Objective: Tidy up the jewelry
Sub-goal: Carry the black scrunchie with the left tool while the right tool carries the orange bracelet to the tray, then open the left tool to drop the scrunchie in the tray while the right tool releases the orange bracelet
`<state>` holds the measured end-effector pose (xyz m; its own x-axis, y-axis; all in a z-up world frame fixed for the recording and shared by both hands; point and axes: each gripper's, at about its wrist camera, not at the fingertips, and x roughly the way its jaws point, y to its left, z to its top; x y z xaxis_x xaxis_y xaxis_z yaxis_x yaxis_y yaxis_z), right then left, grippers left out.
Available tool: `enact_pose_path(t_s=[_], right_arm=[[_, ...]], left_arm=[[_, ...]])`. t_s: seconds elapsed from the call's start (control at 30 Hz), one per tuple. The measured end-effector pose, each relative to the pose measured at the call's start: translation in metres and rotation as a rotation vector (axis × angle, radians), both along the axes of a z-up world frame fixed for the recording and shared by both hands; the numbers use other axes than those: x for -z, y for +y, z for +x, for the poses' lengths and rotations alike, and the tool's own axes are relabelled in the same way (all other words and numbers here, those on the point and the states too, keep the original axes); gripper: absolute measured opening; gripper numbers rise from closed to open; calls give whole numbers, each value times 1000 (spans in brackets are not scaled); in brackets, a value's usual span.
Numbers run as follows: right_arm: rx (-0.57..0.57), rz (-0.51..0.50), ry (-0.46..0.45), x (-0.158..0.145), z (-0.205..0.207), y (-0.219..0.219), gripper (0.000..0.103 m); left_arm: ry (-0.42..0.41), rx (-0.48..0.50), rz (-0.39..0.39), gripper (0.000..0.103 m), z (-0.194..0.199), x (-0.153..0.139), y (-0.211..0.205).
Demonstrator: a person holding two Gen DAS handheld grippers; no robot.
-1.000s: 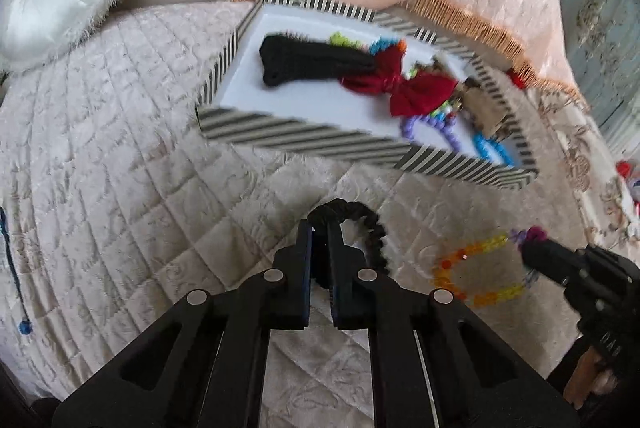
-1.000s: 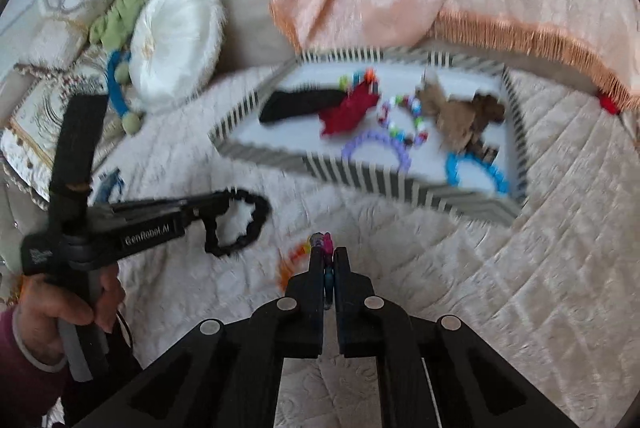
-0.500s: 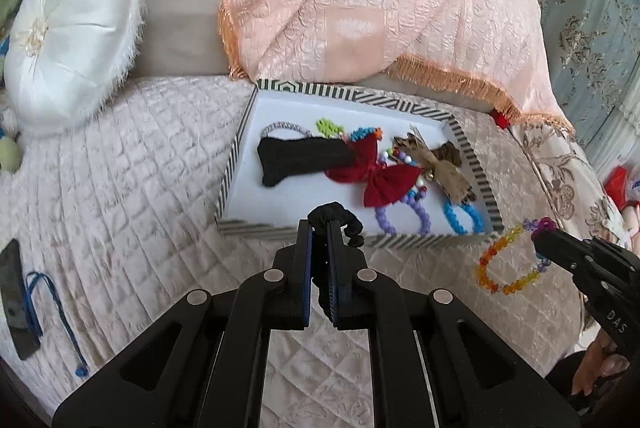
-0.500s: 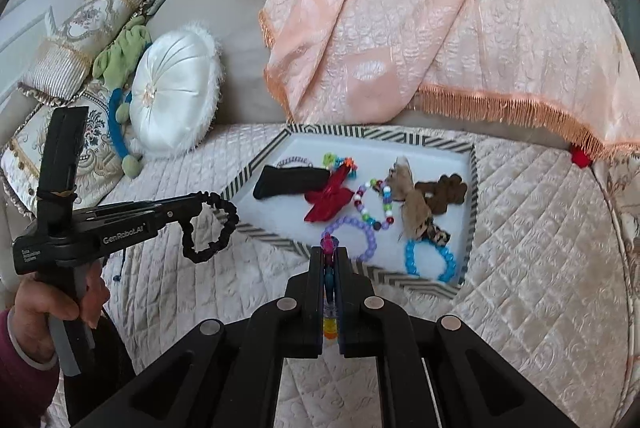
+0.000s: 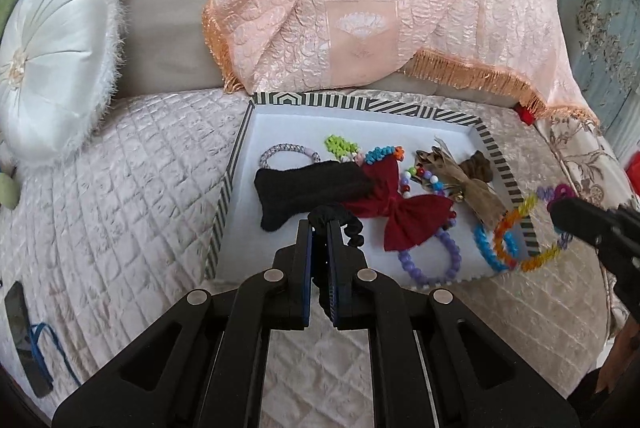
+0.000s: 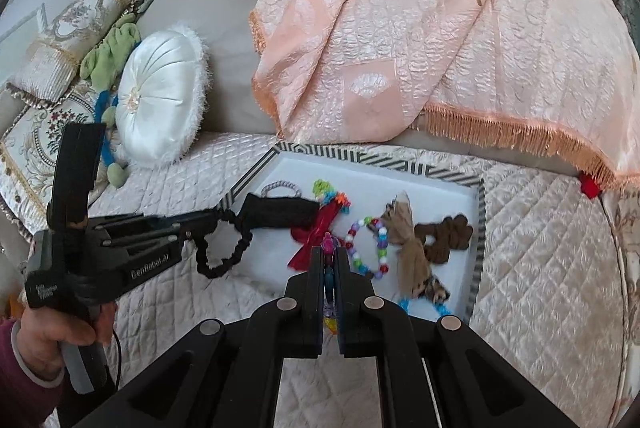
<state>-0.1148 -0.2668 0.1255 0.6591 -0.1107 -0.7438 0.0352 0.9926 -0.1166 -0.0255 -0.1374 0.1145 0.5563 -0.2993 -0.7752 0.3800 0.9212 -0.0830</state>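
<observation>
Black ruffled fabric scrunchie [image 5: 347, 226] clamped in your left gripper [image 5: 320, 228], translucent rainbow bead bracelet [image 5: 520, 228] pinched in your right gripper [image 6: 330, 260], striped rectangular tray [image 5: 234, 172] on quilted satin below.

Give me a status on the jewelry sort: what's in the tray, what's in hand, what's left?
Done: the striped tray already holds several pieces, including a black bow, a red bow and a purple bead bracelet.
In hand: the left hand-held gripper is shut on a black scrunchie; the right hand-held gripper is shut on a rainbow bead bracelet. Both are carried at the tray.
Left: releasing both inside; no other loose jewelry shows on the quilt.
</observation>
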Motion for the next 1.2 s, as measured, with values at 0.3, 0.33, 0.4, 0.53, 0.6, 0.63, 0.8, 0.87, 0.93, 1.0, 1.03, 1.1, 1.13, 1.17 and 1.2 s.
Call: enact_pose_path(t_s=[0.3,0.33,0.4,0.53,0.6,0.63,0.8,0.87,0.93,1.0,1.03,1.1,1.13,1.17,1.2], right_arm=[[15,-8,21,12,58,-22,4],[16,-2,24,14,66,-24,4],[16,18,31,19,82,-28,4],[19,47,46,33,111,-34,4],[22,58,62,42,126,-38,4],[24,64,68,46,131,-41,4],[64,39,101,71,161,-62,4],[94,26,108,79,168,-74,4],[126,9,117,86,172,-86,4],[149,14,139,91,175,-96,4],[159,14,143,91,176,-99,4],[177,-3,136,90,176,-102,4],[181,-9,131,88,175,-104,4],[184,-10,128,86,173,-105,4],[187,-5,123,83,171,-106,5]], left_arm=[[38,0,8,6,26,24,-12],[44,-2,8,6,29,28,-12],[56,-5,6,6,34,33,-12],[77,-15,4,6,44,42,-11],[84,-17,3,6,47,46,-10],[87,-17,5,6,48,47,-11],[95,-22,11,6,51,52,-11],[93,-24,17,6,52,53,-12],[83,-26,28,6,52,53,-13],[71,-29,38,7,52,55,-15],[68,-31,40,7,52,56,-15],[59,-37,54,10,51,57,-17],[58,-38,55,17,52,58,-17],[59,-37,52,24,52,59,-17],[61,-34,43,44,51,59,-17]])
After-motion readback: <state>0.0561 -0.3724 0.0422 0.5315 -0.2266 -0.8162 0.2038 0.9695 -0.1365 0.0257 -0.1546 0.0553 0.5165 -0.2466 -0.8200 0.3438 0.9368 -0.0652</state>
